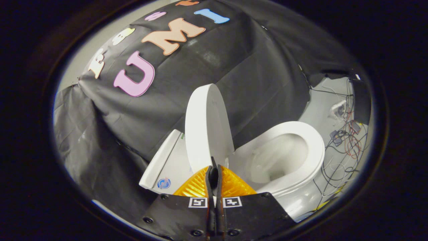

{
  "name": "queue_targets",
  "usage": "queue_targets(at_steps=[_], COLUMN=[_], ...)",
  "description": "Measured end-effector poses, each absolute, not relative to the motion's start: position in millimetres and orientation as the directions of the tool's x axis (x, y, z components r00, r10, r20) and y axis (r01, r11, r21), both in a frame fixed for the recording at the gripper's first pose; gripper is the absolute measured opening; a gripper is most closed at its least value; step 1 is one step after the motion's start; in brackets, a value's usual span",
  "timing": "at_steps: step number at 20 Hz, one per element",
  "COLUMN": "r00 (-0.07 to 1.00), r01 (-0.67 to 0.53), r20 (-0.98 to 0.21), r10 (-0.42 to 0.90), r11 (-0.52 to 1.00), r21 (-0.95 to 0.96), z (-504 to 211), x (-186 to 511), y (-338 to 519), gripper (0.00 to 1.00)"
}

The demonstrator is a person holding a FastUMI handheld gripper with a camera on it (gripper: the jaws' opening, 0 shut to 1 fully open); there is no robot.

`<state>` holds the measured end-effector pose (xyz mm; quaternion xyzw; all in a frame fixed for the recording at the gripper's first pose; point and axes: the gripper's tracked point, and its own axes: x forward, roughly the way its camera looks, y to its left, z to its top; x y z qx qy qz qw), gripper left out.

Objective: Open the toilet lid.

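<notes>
The toilet lid [205, 129] stands raised, nearly upright, its inner face turned toward the bowl and its top edge leaning back toward the black cloth wall [254, 67] behind it — so the main part of the task looks done. The seat [312, 147] is down on the bowl, and the open bowl [277, 160] shows fully to the right of the lid. The tank [160, 160] lies behind and to the left of the lid; whether the lid is already resting against it or is a little short of it cannot be told from this angle. The gripper [214, 174] sits just below the lid's lower edge, its fingers drawn together with at most a thin dark slit between them, and nothing appears to be pinched there. The tips come up close to the lid's base, yet contact between them and the lid cannot be confirmed. As a judgement, what is left is small: make sure the lid is leaning stably and will not drop forward onto the seat, then draw the gripper clear. A tangle of cables [344, 144] lies on the floor beyond the bowl, well apart from the work.
</notes>
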<state>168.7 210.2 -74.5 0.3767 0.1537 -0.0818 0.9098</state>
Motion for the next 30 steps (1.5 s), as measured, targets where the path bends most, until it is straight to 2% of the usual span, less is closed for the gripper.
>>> queue_targets(at_steps=[11, 16, 30], r00=[0.943, 0.934, 0.941], r01=[0.237, 0.263, 0.240], r20=[-0.331, -0.351, -0.321], r10=[-0.026, -0.068, -0.107], r11=[0.752, 0.798, 0.880], r21=[0.615, 0.543, 0.410], z=[-52.1, -44.4, -29.4], x=[187.5, 194.0, 218.3], y=[251.2, 254.9, 299.0], gripper=[0.02, 0.02, 0.02])
